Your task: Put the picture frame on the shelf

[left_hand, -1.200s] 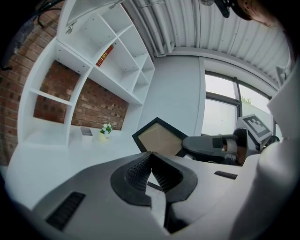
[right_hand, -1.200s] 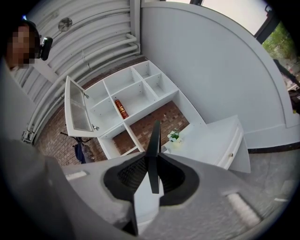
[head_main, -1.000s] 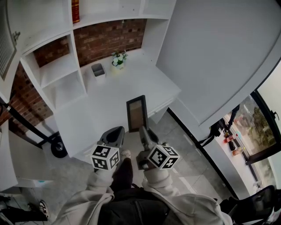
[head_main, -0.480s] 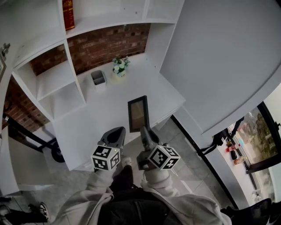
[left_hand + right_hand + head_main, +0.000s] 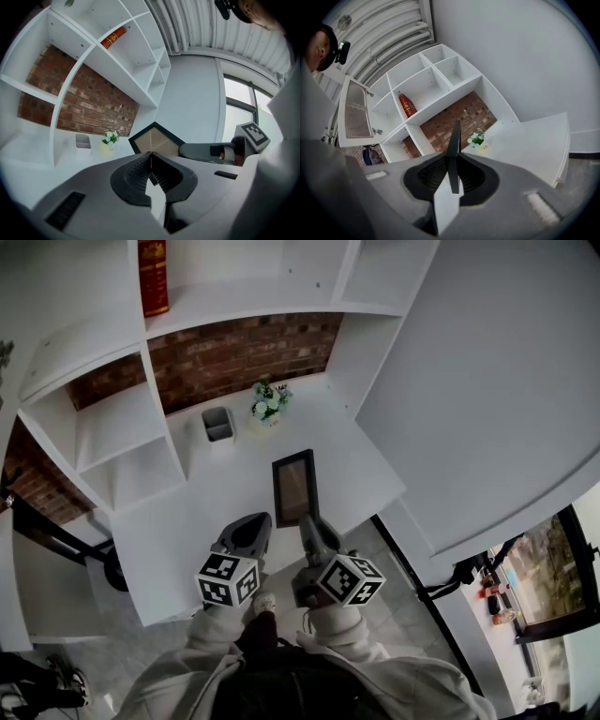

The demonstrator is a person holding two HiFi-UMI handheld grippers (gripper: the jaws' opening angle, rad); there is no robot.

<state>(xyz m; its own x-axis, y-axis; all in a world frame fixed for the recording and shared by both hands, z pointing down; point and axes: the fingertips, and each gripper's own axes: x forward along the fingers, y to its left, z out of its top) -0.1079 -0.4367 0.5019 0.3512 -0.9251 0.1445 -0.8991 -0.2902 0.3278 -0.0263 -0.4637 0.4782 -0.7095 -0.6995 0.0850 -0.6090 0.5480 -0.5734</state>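
Holding the picture frame by its edge in the clamped right hand-held gripper, over the worktop and short of the shelf, the person, whose left hand-held gripper is closed on nothing, likely must next reach forward and stand it upright there.

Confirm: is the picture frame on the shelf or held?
Held: the right gripper is clamped on the picture frame, which stands clear of the shelf.

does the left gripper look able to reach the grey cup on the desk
Likely yes: the left gripper is empty, jaws together, and only bare desk lies before the grey cup.
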